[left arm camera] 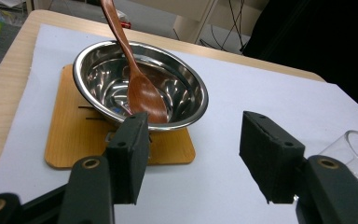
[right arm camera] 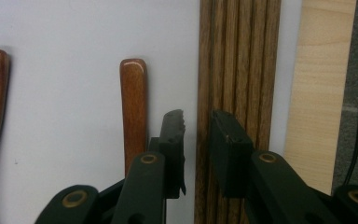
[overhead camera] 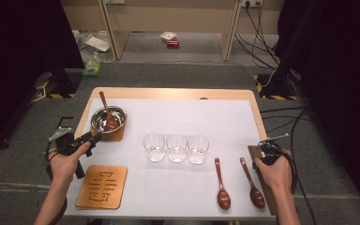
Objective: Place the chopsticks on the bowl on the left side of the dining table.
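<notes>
The left tongs (left arm camera: pixel 193 158) are gaping wide just before the steel bowl (left arm camera: pixel 140 84) on its wooden mat near the worktop's (overhead camera: pixel 243 96) far-left corner — gripping nothing. The right tongs (right arm camera: pixel 196 140) are standing narrowly open over the dark slatted strip (right arm camera: pixel 237 56) at the right edge — apparently untouched.

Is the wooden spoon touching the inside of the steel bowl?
Touching. The left gripper view shows the reddish wooden spoon resting with its scoop on the floor of the round steel bowl, handle leaning on the far rim.

Mirror-bright steel bowl (left arm camera: pixel 140 88), glossy wooden spoon (left arm camera: pixel 137 84) (reddish lacquer), matt wooden trivet (left arm camera: pixel 70 140) beneath.
</notes>
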